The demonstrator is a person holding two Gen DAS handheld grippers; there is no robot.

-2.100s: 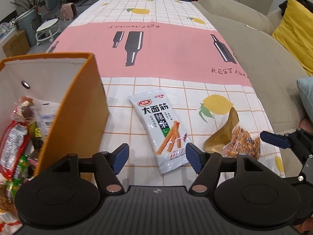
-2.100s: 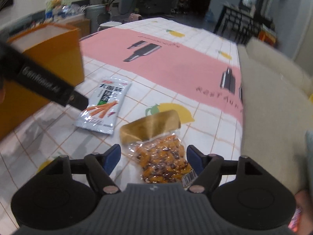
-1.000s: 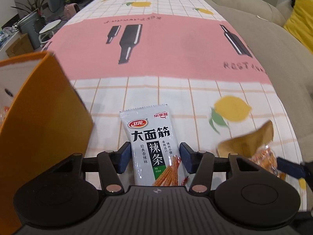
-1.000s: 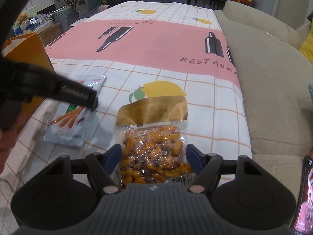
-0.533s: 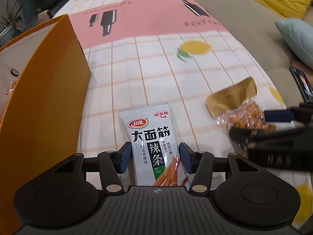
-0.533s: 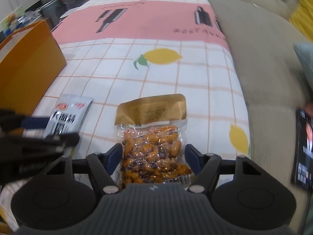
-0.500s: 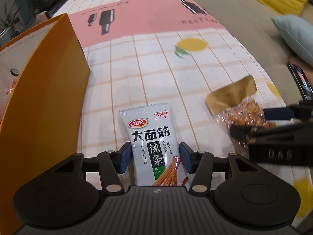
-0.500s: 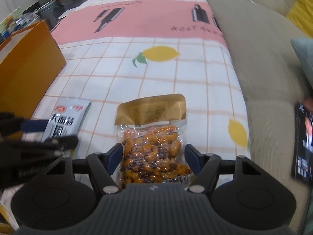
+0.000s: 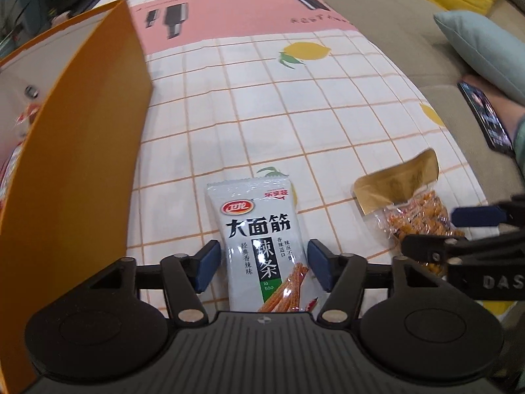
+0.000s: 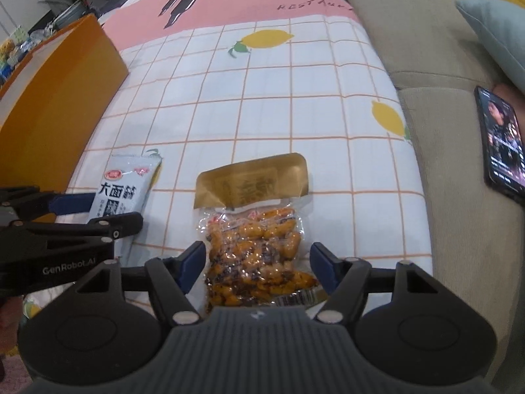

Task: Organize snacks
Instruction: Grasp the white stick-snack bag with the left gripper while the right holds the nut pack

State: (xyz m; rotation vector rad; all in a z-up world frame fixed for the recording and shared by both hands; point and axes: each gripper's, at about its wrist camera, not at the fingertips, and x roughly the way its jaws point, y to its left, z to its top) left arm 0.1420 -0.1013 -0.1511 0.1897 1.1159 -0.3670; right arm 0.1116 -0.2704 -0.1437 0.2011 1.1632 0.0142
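Left gripper, lower centre of its view: blue pads spread either side of the silver-white spicy-strip snack packet, not pinching it. Right gripper: likewise parted around the clear pouch of orange nuts with gold top. Both packets lie flat on the lemon-print checked tablecloth. Orange cardboard box stands at left.

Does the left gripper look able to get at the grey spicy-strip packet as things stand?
Probably yes. The left gripper is open with its blue pads either side of the grey packet, nothing between them. The orange box stands clear to the left.
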